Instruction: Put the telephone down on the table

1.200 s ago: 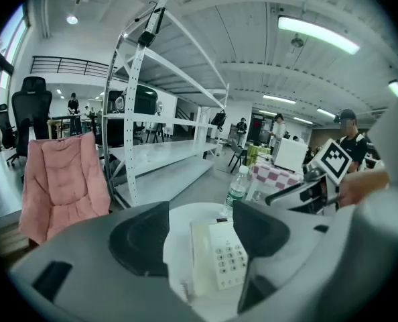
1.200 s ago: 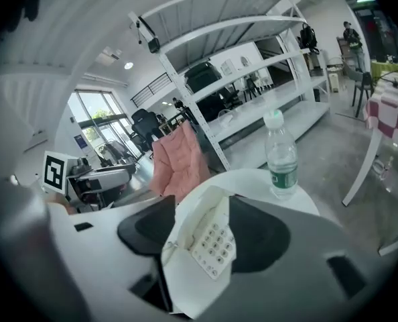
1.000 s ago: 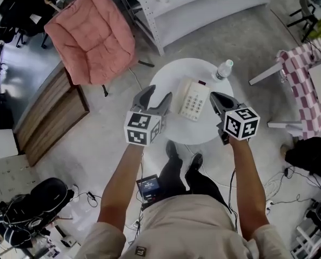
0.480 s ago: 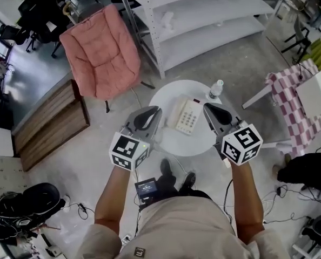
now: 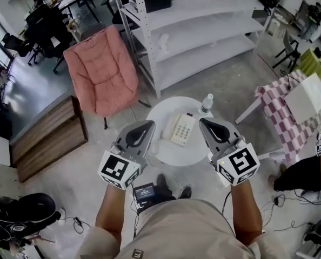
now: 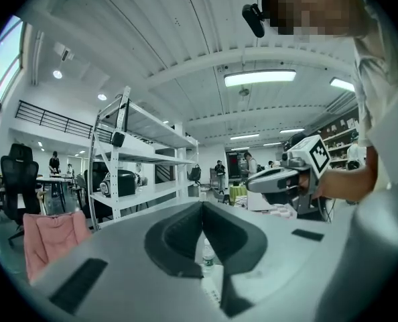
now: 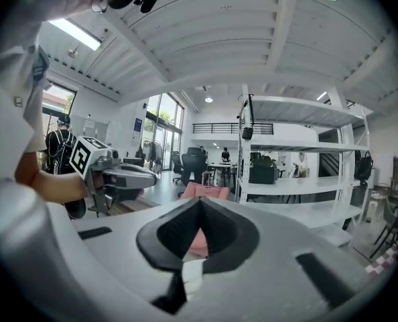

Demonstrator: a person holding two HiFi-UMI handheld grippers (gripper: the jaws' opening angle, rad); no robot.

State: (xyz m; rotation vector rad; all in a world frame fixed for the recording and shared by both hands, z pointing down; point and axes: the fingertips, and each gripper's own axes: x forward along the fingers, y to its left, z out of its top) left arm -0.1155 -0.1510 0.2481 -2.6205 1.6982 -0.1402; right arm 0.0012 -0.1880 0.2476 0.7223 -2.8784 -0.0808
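White phone (image 5: 179,129): table (image 5: 163,152) centre, free.
Left gripper (image 5: 147,125): clenched, empty.
Right gripper (image 5: 204,122): clenched, empty.
Risk: nudge topples edge bottle (image 5: 206,103).

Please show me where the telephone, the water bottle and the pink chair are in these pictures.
telephone (image 5: 182,131), head view, on its keypad.
water bottle (image 5: 206,105), head view, on its clear body below the cap.
pink chair (image 5: 101,72), head view, on the middle of its cushion.
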